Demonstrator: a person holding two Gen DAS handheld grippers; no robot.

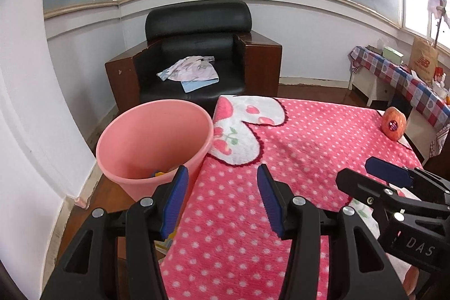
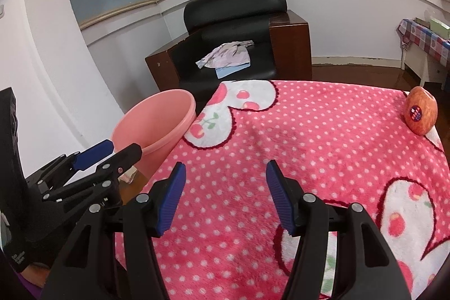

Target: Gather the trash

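Observation:
A pink trash bin [image 1: 146, 139] stands on the floor at the left edge of a table under a pink polka-dot blanket [image 1: 295, 148]. Something yellow and blue [image 1: 160, 174] lies at its bottom. My left gripper [image 1: 222, 176] is open and empty, over the table's left edge beside the bin. My right gripper [image 2: 225, 173] is open and empty above the blanket [image 2: 309, 145]; it also shows at the right of the left wrist view [image 1: 374, 176]. The bin [image 2: 157, 120] and the left gripper [image 2: 112, 151] show at the left of the right wrist view. An apple with a sticker [image 2: 420, 110] sits at the far right edge.
A black armchair [image 1: 197, 52] with wooden sides holds crumpled cloth [image 1: 191, 69] behind the table. A side table with a checked cloth [image 1: 407, 80], a paper bag [image 1: 423, 61] and boxes stands at the right. White wall on the left, windows above.

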